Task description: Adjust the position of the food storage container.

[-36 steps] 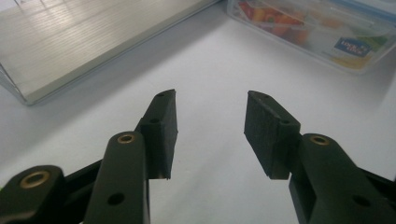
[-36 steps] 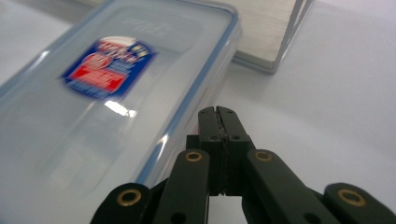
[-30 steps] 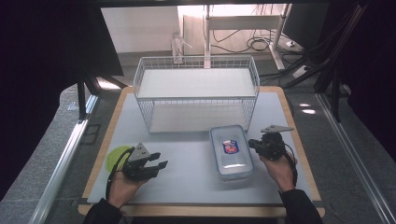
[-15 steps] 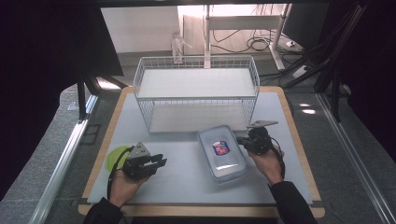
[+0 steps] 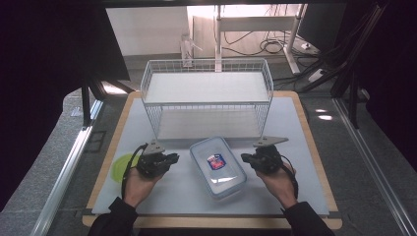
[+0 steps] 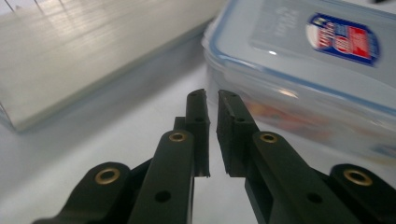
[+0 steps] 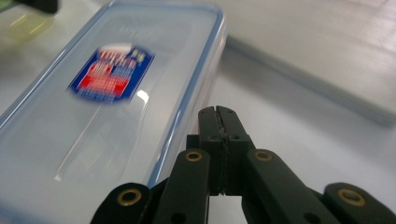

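On the white bench mat we see a clear rectangular plastic container with a blue-rimmed lid [image 5: 218, 166] between both grippers. Our left gripper [image 5: 169, 158] fingers have just been closing, empty, nearly together; right gripper [image 5: 246, 158] fingers are clenched, empty, beside the container.

The box [image 5: 218, 167] is clear plastic with a pale blue line around the lid's edge and a label [image 5: 215, 161] printed in dark blue, red and white; through its side in the left gripper view comes a faint orange-red tint. At nine o'clock from it, the left tool [image 5: 173, 158] is black, with brass-coloured rivets on its jaws. At three o'clock, the right tool [image 5: 244, 158] is black too, under a grey plate. Behind the left tool lies a yellow-green disc [image 5: 121, 166]. The basket [image 5: 206, 101] at twelve o'clock is white wire mesh. The counter [image 5: 295, 123] is pale grey-white, edged in light wood.
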Tool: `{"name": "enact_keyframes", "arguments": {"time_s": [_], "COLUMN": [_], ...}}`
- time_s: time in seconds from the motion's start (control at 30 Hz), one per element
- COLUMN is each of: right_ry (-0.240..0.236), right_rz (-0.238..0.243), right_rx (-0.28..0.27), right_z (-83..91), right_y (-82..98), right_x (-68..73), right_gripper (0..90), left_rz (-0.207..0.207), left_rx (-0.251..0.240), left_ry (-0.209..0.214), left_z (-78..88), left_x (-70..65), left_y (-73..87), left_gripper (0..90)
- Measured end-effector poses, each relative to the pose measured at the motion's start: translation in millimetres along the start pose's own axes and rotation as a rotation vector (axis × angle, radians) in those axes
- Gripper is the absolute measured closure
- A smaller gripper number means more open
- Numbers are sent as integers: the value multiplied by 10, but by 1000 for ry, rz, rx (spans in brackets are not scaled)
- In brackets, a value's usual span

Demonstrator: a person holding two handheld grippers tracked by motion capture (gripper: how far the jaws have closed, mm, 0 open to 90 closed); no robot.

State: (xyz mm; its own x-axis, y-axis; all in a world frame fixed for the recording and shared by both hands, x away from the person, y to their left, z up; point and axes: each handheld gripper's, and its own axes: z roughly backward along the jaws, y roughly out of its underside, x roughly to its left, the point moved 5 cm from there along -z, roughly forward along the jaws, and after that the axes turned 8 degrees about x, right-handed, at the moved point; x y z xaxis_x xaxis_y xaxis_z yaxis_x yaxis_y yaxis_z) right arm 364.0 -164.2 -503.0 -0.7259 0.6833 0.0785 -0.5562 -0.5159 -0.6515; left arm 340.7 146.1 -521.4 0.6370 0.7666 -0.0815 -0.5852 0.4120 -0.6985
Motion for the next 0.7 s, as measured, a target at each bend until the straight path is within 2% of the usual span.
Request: {"name": "enact_keyframes", "arguments": {"time_s": [0.07,0.13,0.17,0.23,0.3,0.33,0.37,0.4,0.43,0.47,0.5,0.57,0.63,0.7], "right_ry": [-2,-4,-2,7,3,-10,-10,-44,-51,-51,-71,-79,-96,-113], "right_rz": [1,-1,0,4,2,-1,-1,3,6,6,15,20,27,28], "right_rx": [2,-2,-4,-7,-5,-8,-8,13,23,23,48,61,83,95], "right_z": [45,194,227,268,341,387,387,390,383,383,342,315,252,203], "right_y": [57,215,248,293,385,468,468,557,582,582,630,646,662,662], "right_x": [14,80,99,122,183,266,266,372,407,407,480,508,548,570], "right_gripper": [900,900,900,900,900,900,900,900,900,900,900,900,899,899], "left_rz": [0,-6,-6,-3,-5,-13,-12,-16,-16,-10,-8,-1,-14,-2], "left_rx": [3,7,4,4,9,16,21,35,37,43,53,62,76,82], "left_ry": [-7,-12,-18,-15,-21,-22,-27,-39,-41,-36,-22,-16,1,24], "left_z": [-30,-97,-151,-195,-266,-296,-336,-384,-416,-451,-523,-554,-599,-602], "left_x": [14,47,73,86,99,107,111,122,129,134,136,132,126,138], "left_y": [-37,-131,-216,-276,-362,-391,-425,-458,-478,-497,-528,-537,-548,-552], "left_gripper": [839,848,851,855,858,861,861,860,860,860,854,854,861,877]}}
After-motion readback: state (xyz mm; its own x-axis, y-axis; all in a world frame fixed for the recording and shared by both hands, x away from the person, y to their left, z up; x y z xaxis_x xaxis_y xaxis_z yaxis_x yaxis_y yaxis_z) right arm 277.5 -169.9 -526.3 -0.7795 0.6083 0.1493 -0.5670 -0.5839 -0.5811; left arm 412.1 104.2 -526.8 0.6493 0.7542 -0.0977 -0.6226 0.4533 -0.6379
